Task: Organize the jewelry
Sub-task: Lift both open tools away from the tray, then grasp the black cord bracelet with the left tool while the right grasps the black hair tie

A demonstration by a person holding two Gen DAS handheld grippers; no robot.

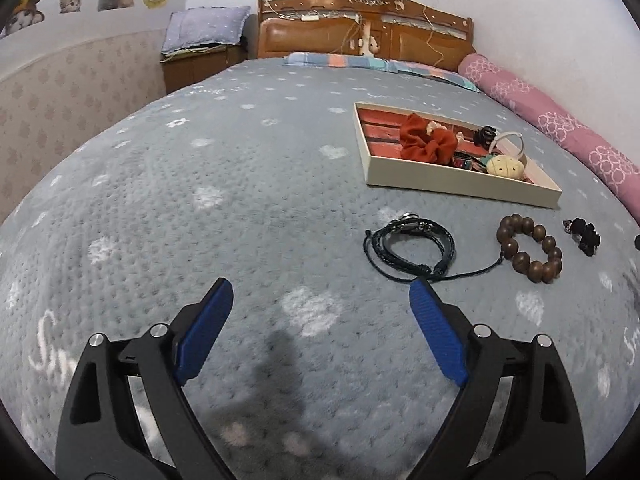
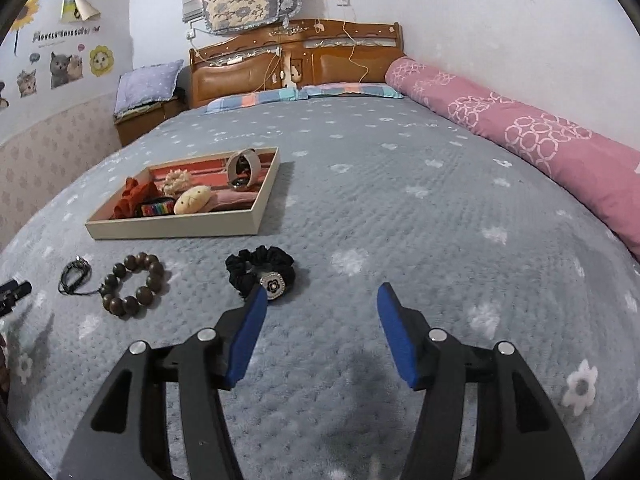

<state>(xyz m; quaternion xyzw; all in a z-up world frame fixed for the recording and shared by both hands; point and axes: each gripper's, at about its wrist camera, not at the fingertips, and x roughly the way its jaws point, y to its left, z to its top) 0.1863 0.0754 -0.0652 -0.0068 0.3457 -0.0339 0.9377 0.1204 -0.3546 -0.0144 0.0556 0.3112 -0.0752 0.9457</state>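
A grey fleece blanket with pale flower prints [image 1: 240,184] is spread over a bed with a carved wooden headboard [image 1: 360,28], and a rolled pink patterned quilt [image 2: 520,132] is laid along its right edge. A shallow cream tray with a red lining [image 1: 452,182] is set on the blanket toward the right edge, and a rust-red scrunchie [image 1: 424,136], a round beige plush charm [image 1: 505,167] and other small pieces are held in it. Between the tray and the foot edge, a black braided cord bracelet [image 1: 412,246], a brown wooden bead bracelet [image 1: 530,249] and a black scrunchie with a square flower charm [image 2: 262,270] are laid in a row. The left gripper [image 1: 320,300] is held wide open with nothing gripped, its right fingertip just beside the cord bracelet. The right gripper [image 2: 322,304] is likewise spread open and unladen, its left fingertip overlapping the black scrunchie in view
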